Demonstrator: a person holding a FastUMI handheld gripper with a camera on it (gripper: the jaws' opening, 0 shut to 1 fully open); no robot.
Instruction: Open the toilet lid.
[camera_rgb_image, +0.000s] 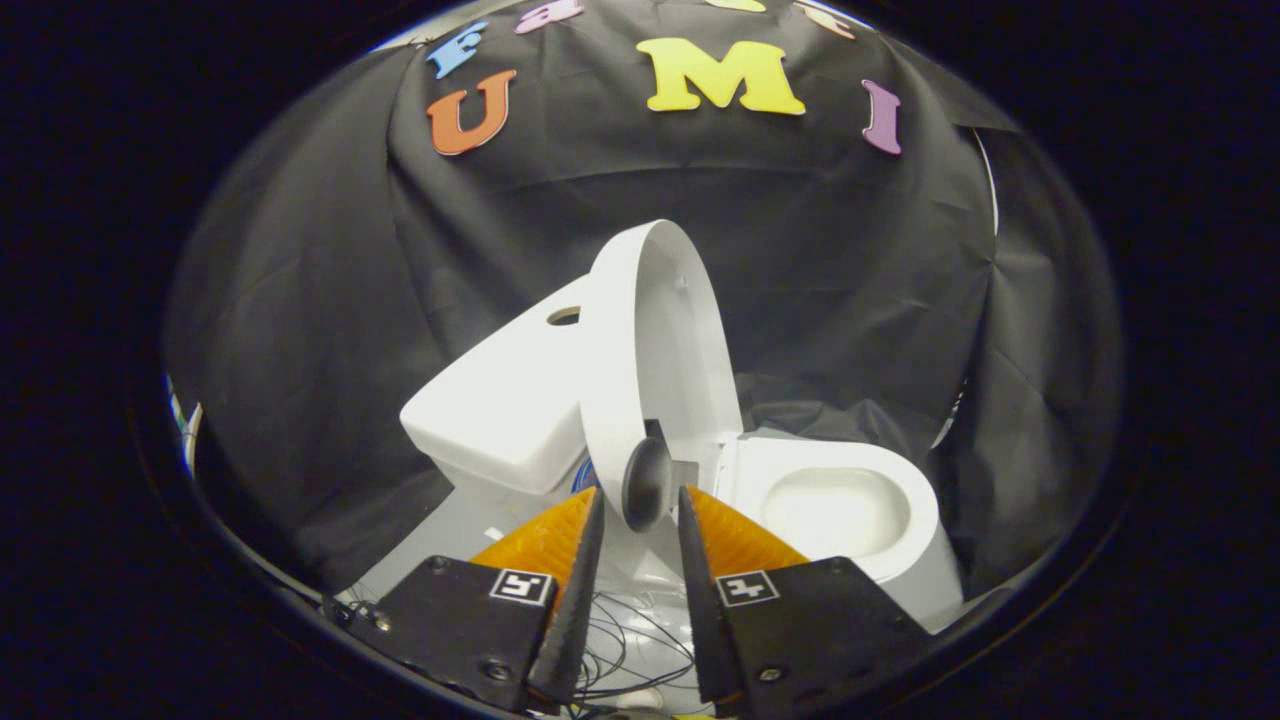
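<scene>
Scene: a small glossy white toilet model (700, 470) stands in front of a draped black cloth wall (300, 300), seen along the fingers of the hand-held gripper (640, 515).

Toilet lid: the white oval plastic lid (650, 350) is raised, standing close to upright with its hollow inner face turned toward the bowl; its outer face lies near the tank.

Tank: the white box-shaped cistern (500, 400), with a round hole (563, 316) in its top, sits just behind the lifted lid.

Bowl: the white seat and open bowl (840, 505) lie exposed, beside the fingers and beyond them.

Handle: a dark round knob (645, 485) juts from the lower edge of the lid, lying between the two fingertips.

Claw: the fingers are drawn fairly close together, with the knob in the narrow gap; whether both actually press on it cannot be told.

Wires: thin dark cables (630, 630) trail loosely on the base beneath the fingers.

Progress (judgement): the lid appears almost fully open, so the remaining work is likely to settle it against the tank and let go.

Risk, falling back: if the fingers part before the lid leans past upright, it may drop shut over the bowl.

Risk, overpush: pressing on once the lid meets the tank could tip or slide the light model.

Risk, slip: the rounded knob could squirt out of a loose or off-centre pinch.
</scene>
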